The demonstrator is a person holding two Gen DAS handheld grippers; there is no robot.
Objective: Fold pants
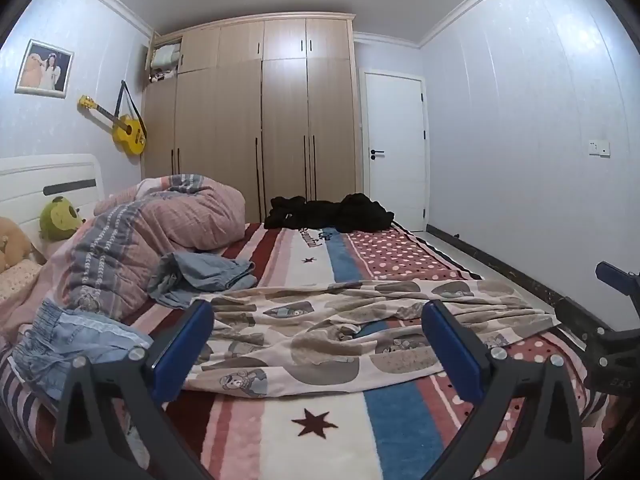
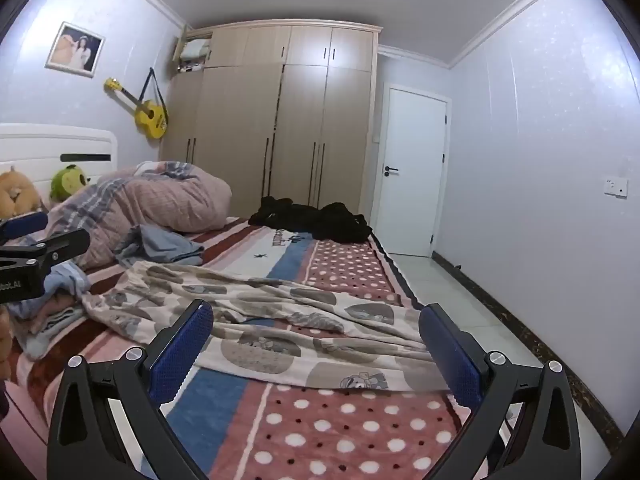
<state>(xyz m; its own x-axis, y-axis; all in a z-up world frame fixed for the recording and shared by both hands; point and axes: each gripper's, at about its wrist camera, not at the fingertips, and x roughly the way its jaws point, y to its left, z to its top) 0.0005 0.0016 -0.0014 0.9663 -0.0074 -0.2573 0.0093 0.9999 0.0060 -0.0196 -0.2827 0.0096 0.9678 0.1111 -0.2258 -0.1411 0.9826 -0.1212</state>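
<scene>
Pants (image 1: pixel 320 336) lie at 12 o'clock of both spread, empty grippers (image 1: pixel 318 344) (image 2: pixel 316 344), long axis 9-to-3.

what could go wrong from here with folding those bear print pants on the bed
1. The bear print pants lie rumpled, with layers bunched near the middle, so a pinch may take only one layer and the fold may come out crooked.
2. Both the left tool and the right tool are open and hold nothing; uneven grips could skew the cloth.
3. The blue garment lies close by and might get snagged.
</scene>
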